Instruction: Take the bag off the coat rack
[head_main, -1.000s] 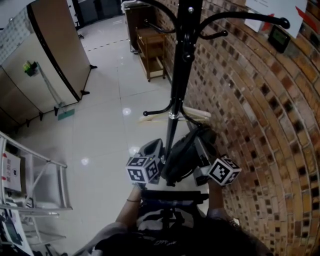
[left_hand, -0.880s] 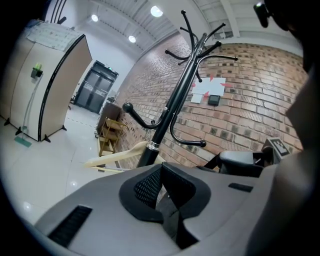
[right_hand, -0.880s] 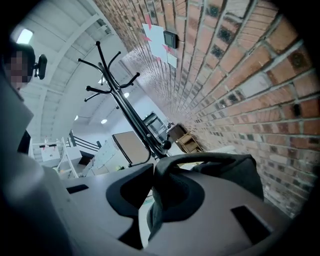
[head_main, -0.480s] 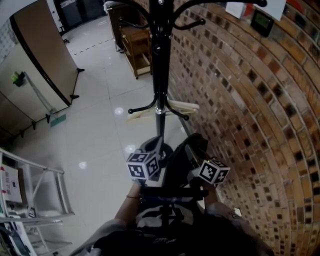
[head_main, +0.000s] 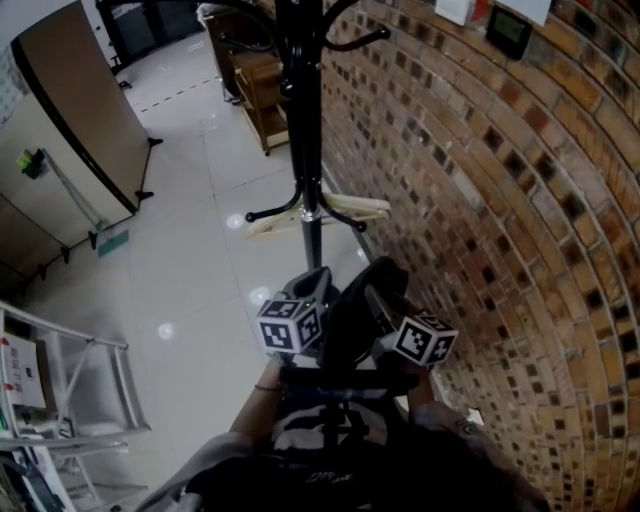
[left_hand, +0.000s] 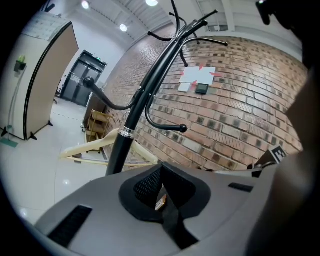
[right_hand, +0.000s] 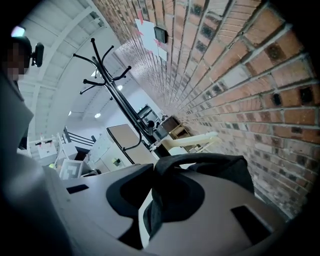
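The black coat rack (head_main: 300, 120) stands by the brick wall, its pole (left_hand: 142, 100) ahead in the left gripper view. The black bag (head_main: 352, 315) hangs low, just right of the pole's foot and between my two grippers. My right gripper (right_hand: 160, 195) is shut on the bag's dark strap (right_hand: 167, 167), with the bag's body (right_hand: 225, 170) bulging past the jaws. My left gripper (head_main: 310, 288) is beside the bag on its left. Its jaws (left_hand: 162, 192) are closed together and I see no part of the bag clearly between them.
The curved brick wall (head_main: 500, 200) is close on the right. A pale wooden hanger (head_main: 300, 215) rests at the rack's lower hooks. A wooden shelf unit (head_main: 262, 90) stands behind the rack, a brown partition screen (head_main: 70, 130) at left, and a metal frame (head_main: 70, 390) at lower left.
The bag and both grippers have dropped lower and drawn back from the pole. The rack's upper hooks have slid left and up in the head view.
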